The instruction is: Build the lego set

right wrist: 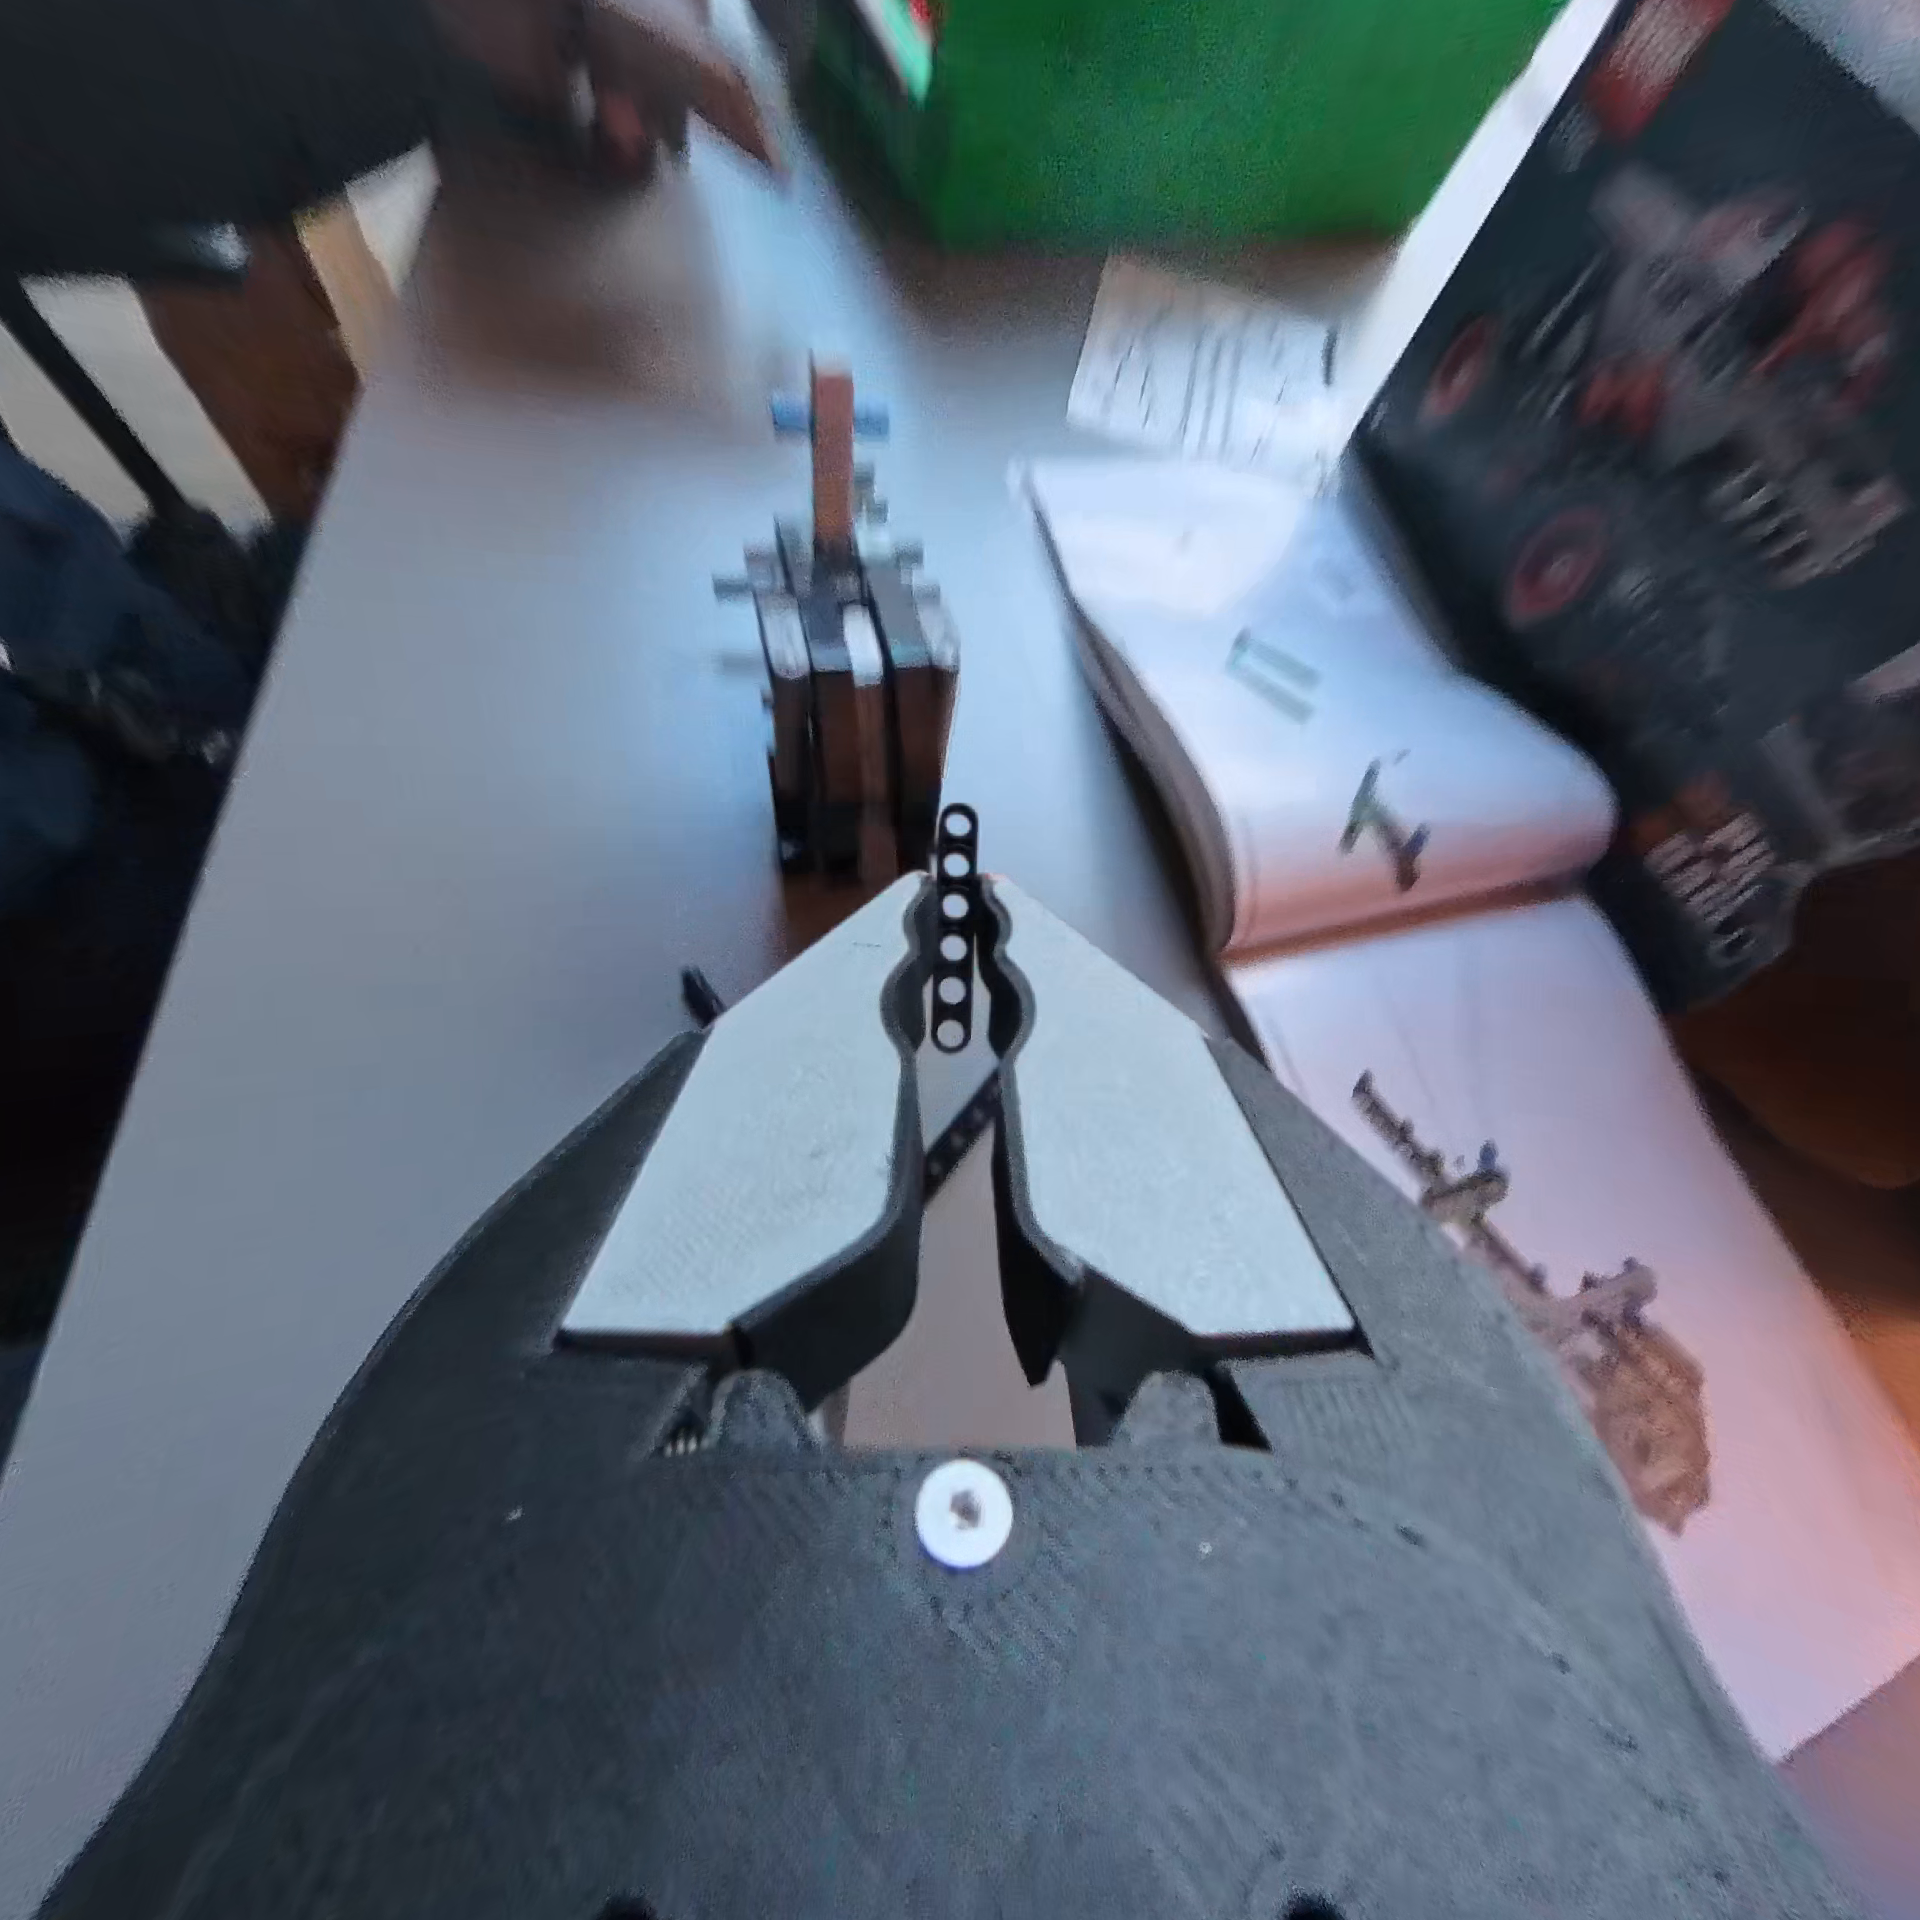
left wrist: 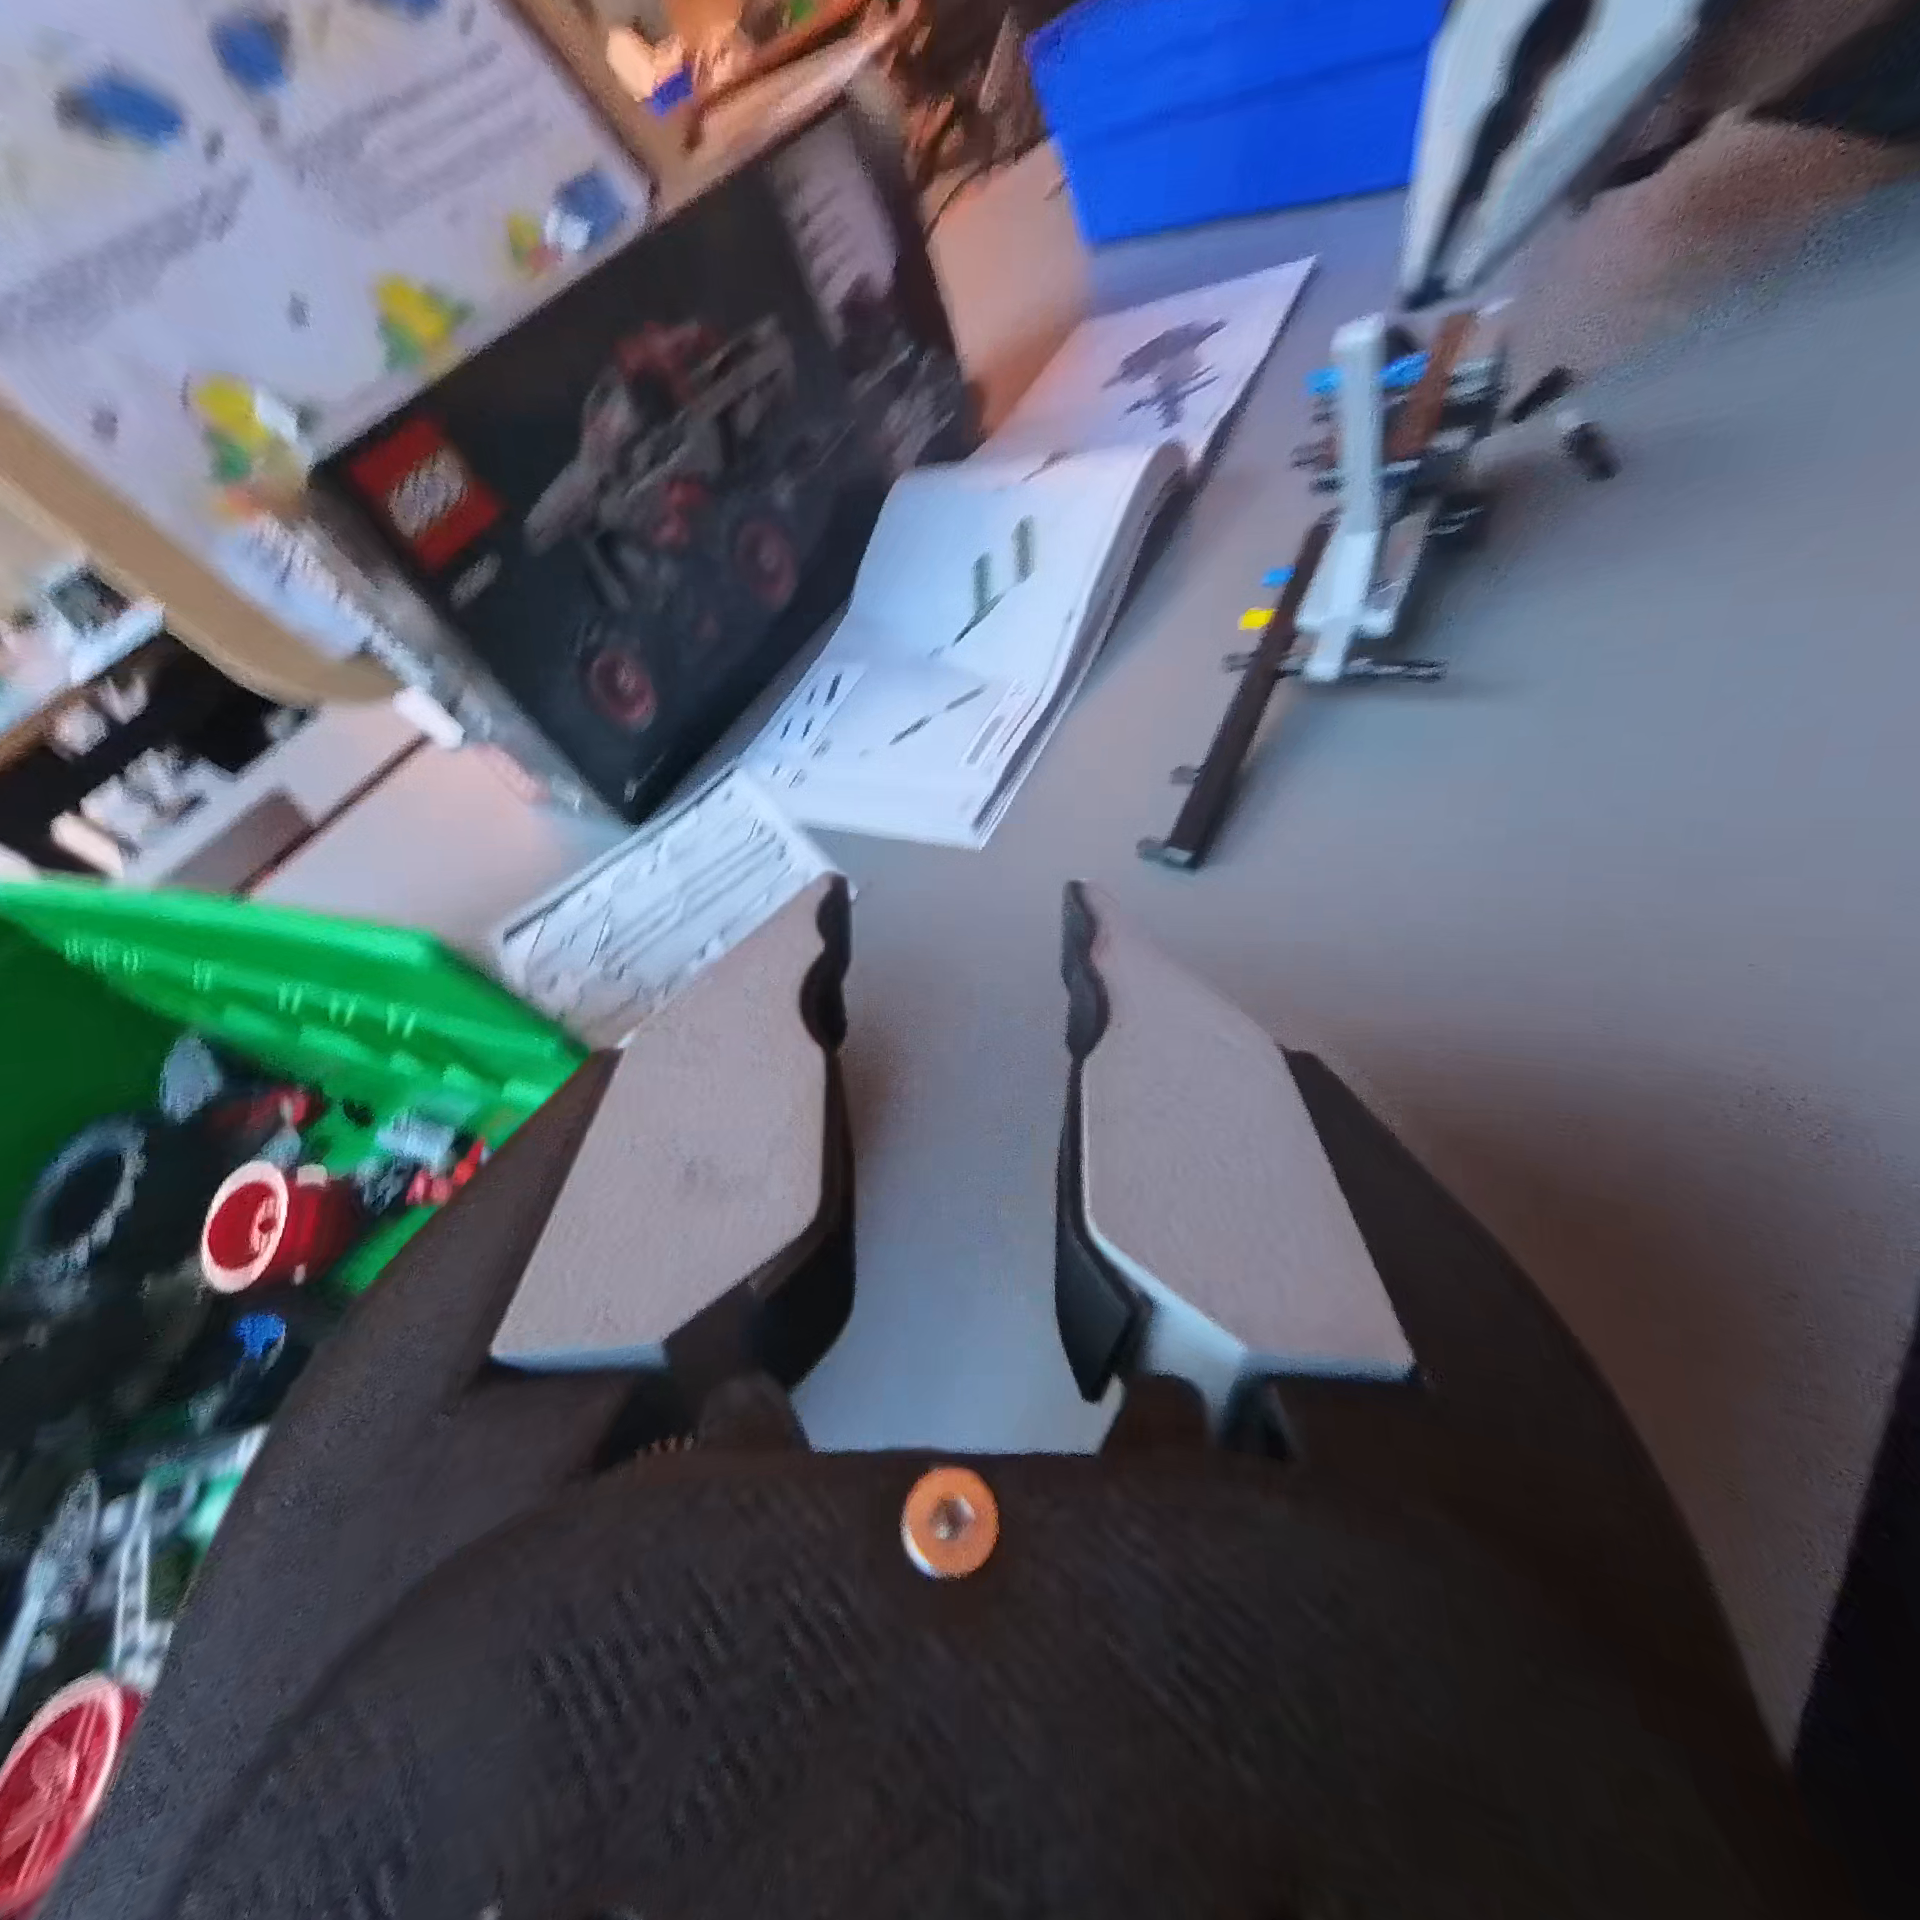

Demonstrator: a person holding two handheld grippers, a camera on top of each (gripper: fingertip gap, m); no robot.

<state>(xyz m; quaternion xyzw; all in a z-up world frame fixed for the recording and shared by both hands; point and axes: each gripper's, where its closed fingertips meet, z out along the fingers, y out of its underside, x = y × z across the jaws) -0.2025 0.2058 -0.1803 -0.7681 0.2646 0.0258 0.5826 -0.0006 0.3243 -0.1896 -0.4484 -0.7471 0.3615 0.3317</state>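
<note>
My left gripper (left wrist: 951, 906) is open and empty above the grey table, right of the green bin. The partly built lego frame (left wrist: 1361, 540), long, dark and white with blue and yellow pins, lies on the table at the far right. In the right wrist view my right gripper (right wrist: 954, 891) is shut on a thin black lego beam with holes (right wrist: 952, 940), whose tip sticks out past the fingertips. The same lego frame (right wrist: 842, 665) lies just ahead of that beam. The open instruction book (left wrist: 997, 623) lies between the frame and the set's black box (left wrist: 623, 540).
A green bin (left wrist: 260, 997) of loose parts, with red wheels and black tyres, stands at the left. A blue bin (left wrist: 1226, 114) stands at the back. The book (right wrist: 1320, 707), the box (right wrist: 1704, 499) and the green bin (right wrist: 1164, 114) show in the right wrist view. A person's hand (right wrist: 644, 94) rests at the far left. The tips of one gripper are about 25 cm away from the tips of the other.
</note>
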